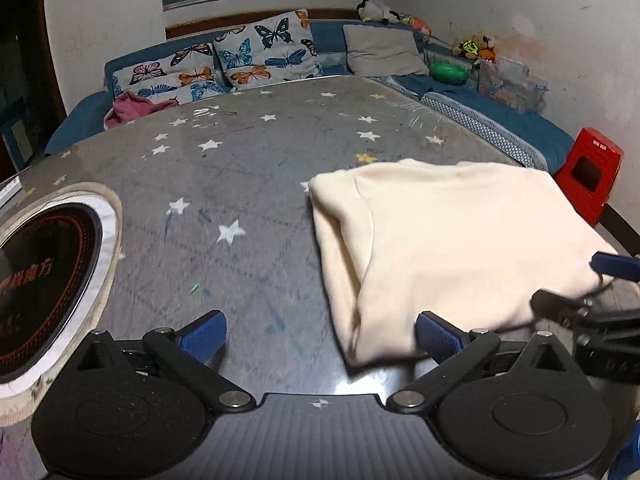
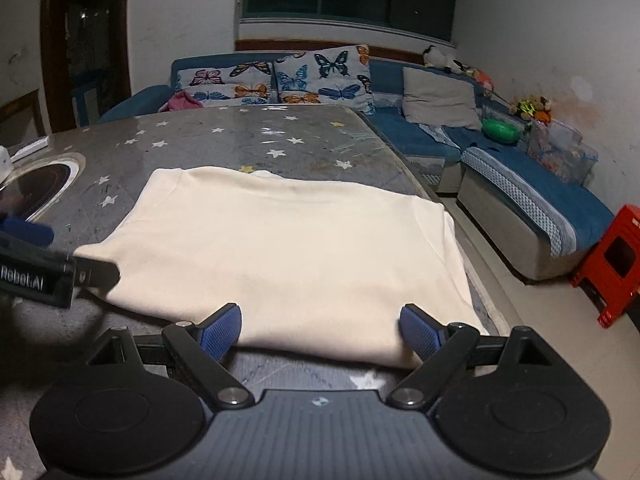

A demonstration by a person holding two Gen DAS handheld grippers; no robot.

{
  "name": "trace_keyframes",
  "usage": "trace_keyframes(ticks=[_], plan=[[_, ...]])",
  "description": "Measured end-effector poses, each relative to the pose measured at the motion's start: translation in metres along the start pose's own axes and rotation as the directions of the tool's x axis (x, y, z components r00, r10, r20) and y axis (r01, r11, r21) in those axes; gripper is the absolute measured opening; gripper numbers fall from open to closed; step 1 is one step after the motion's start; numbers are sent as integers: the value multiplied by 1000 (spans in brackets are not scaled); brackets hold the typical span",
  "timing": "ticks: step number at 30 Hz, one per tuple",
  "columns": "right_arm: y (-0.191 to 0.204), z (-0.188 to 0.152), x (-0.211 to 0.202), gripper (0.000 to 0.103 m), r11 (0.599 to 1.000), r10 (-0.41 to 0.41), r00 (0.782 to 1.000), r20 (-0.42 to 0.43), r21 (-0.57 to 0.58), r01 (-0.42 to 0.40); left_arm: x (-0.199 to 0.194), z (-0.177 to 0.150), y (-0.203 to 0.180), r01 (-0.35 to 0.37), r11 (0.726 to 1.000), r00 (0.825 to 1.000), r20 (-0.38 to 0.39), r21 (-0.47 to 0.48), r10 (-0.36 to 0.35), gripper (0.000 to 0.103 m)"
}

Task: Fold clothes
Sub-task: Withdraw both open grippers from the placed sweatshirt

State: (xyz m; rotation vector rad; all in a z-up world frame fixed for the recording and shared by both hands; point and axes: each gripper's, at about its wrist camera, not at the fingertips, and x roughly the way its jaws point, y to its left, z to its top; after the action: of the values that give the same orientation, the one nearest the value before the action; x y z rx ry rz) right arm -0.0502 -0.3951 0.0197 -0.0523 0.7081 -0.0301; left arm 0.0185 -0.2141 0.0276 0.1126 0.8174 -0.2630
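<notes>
A cream garment (image 2: pixel 288 248) lies folded into a rough rectangle on the grey star-patterned table (image 2: pixel 224 136). It also shows in the left wrist view (image 1: pixel 452 240), at the right. My left gripper (image 1: pixel 320 336) is open and empty, just off the garment's near left corner. My right gripper (image 2: pixel 320 330) is open at the garment's near edge, its blue pads on either side of the hem. The left gripper shows in the right wrist view (image 2: pixel 44 264), and the right gripper shows in the left wrist view (image 1: pixel 600 304).
A round induction hob (image 1: pixel 44 280) is set in the table at the left. A blue corner sofa (image 2: pixel 520 184) with butterfly pillows (image 2: pixel 320 76) and toys lies beyond. A red stool (image 2: pixel 616 256) stands on the floor at the right.
</notes>
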Motion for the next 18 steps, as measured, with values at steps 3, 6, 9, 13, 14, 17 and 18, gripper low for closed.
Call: trace_keyframes(ticks=[3,6,9,13,14,17,18], plan=[[0,-1,-5,94,1000,-19,1000,-2,15,19,-5,-6,2,6,1000,1000,-3,-3,-6,103],[2,-2,-9,96,999,-31,1000,-3,29,31,-10,-11,4,5,1000,1000,-6,-3,-5,103],[4,-4,-12,100,998,-40,999,-7,52,40,-16,-15,6,2,1000,1000,-6,-11,-3,103],[7,-8,-17,100,997,-49,999,-11,61,49,-25,-21,8,9,1000,1000,6,-20,-9,103],[8,-9,-18,101,997,-53,999,-11,61,54,-27,-23,8,13,1000,1000,10,-17,-13,103],[12,-12,-22,103,996,-68,998,-7,59,68,-34,-28,7,28,1000,999,18,-8,-27,103],[13,-14,-24,103,996,-72,997,-5,58,72,-36,-29,6,34,999,999,20,-4,-34,103]])
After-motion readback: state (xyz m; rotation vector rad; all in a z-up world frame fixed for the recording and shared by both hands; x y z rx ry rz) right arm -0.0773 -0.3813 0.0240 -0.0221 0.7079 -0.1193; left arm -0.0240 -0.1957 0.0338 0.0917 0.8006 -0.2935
